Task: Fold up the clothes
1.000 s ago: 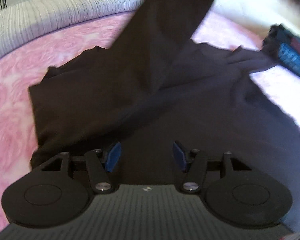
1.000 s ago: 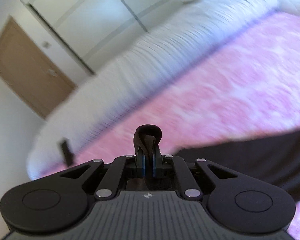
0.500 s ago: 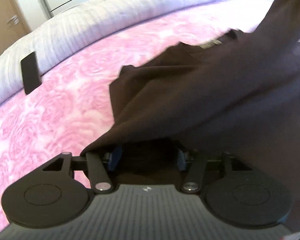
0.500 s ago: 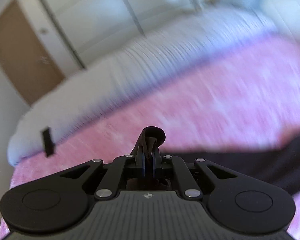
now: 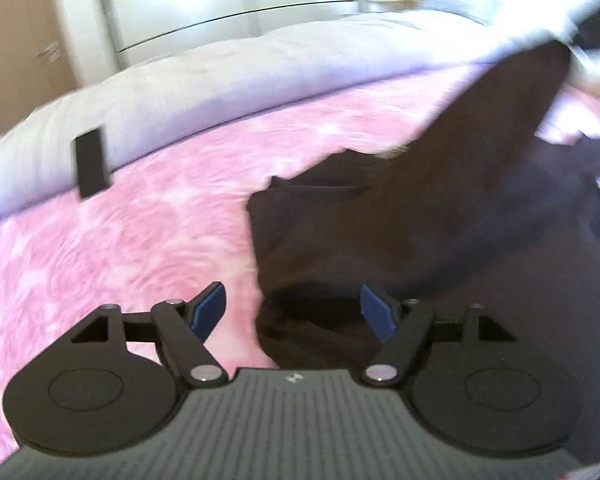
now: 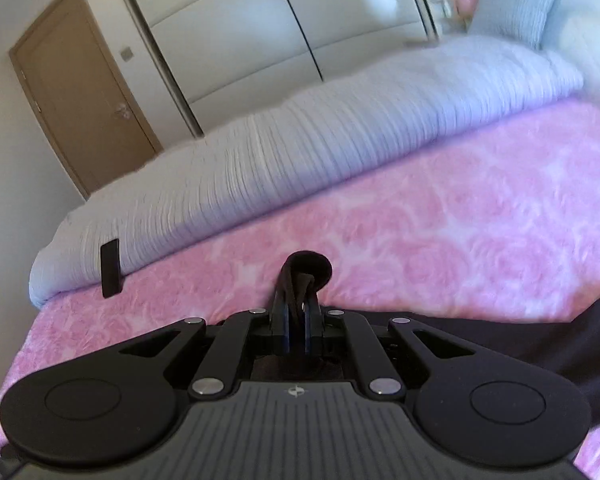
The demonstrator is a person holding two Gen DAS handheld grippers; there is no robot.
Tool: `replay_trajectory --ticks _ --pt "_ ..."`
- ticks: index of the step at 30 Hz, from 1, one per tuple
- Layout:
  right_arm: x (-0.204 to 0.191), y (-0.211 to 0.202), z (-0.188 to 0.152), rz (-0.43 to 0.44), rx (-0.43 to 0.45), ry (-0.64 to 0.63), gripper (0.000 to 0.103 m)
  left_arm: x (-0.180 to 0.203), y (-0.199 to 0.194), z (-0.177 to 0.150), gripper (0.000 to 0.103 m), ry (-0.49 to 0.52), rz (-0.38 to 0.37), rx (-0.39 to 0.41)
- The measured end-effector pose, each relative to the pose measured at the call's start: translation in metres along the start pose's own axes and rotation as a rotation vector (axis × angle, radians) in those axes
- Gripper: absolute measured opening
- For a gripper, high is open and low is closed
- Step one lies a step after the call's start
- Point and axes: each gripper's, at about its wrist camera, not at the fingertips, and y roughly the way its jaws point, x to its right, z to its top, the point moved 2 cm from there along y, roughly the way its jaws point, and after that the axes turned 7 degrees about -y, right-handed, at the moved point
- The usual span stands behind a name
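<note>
Holding a dark garment [image 5: 440, 232] sleeve end [image 6: 306, 270] clenched in my right gripper [image 6: 296, 320], left gripper [image 5: 292, 312] just spread open at lower centre, I risk dragging the fold crooked.

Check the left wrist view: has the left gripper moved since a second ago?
Yes. The left gripper has drawn back left off the dark garment: pink blanket now lies under its left finger, and the black phone has come into view. Its fingers have just opened wider, gripping nothing.

Dark brown matt cloth garment [image 5: 440, 240]: soft, creased. Pink rose-patterned bed cover [image 6: 440, 216]: plush, matt fabric. White ribbed quilt [image 6: 300, 148]: textured cloth. Brown wooden door [image 6: 80, 108]: smooth. White wardrobe panels [image 6: 240, 28]: glossy.
</note>
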Motion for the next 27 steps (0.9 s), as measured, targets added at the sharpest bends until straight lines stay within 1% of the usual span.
replay_trajectory --ticks 1,2,3,5,6,8,10,12,13,14,16,18,19,21,24,27 --pt "0.01 0.006 -0.011 -0.035 -0.045 0.027 0.006 -0.005 0.007 0.003 0.072 -0.029 0.013 -0.009" --pt "0.023 0.017 -0.028 -0.083 -0.109 0.063 0.007 -0.008 0.016 0.003 0.072 -0.043 0.014 -0.024" --pt "0.034 0.027 -0.044 -0.117 -0.165 0.086 0.007 -0.008 0.024 0.001 0.072 -0.048 0.004 -0.048" --pt "0.049 0.045 -0.07 -0.165 -0.253 0.094 0.007 -0.008 0.04 -0.004 0.072 -0.04 -0.006 -0.095" --pt "0.055 0.053 -0.082 -0.185 -0.289 0.093 0.007 -0.011 0.046 -0.005 0.072 -0.025 -0.006 -0.109" --pt "0.06 0.062 -0.094 -0.206 -0.325 0.078 0.007 -0.015 0.055 -0.006 0.072 -0.007 -0.002 -0.13" --pt "0.061 0.06 -0.092 -0.212 -0.299 0.076 0.007 -0.018 0.06 -0.008 0.072 0.001 0.005 -0.148" --pt "0.058 0.053 -0.082 -0.215 -0.233 0.053 0.006 -0.019 0.062 -0.01 0.072 0.006 0.008 -0.167" --pt "0.059 0.052 -0.082 -0.223 -0.224 0.041 0.007 -0.018 0.061 -0.011 0.072 0.011 0.01 -0.177" --pt "0.062 0.054 -0.086 -0.233 -0.235 0.039 0.007 -0.018 0.062 -0.01 0.072 0.018 0.008 -0.182" --pt "0.075 0.064 -0.103 -0.256 -0.321 0.072 0.013 -0.016 0.058 -0.007 0.072 0.032 0.003 -0.183" --pt "0.083 0.066 -0.112 -0.268 -0.35 0.097 0.013 -0.015 0.048 -0.003 0.072 0.042 -0.006 -0.17" --pt "0.083 0.061 -0.111 -0.285 -0.34 0.108 0.02 -0.015 0.042 0.0 0.072 0.047 -0.011 -0.163" --pt "0.081 0.051 -0.107 -0.332 -0.335 0.129 0.039 -0.013 0.032 0.005 0.072 0.052 -0.028 -0.152" --pt "0.078 0.03 -0.104 -0.357 -0.336 0.154 0.04 -0.002 0.021 0.012 0.072 0.07 -0.064 -0.133" --pt "0.076 0.001 -0.105 -0.385 -0.326 0.195 0.041 0.019 0.016 0.018 0.072 0.097 -0.133 -0.112"
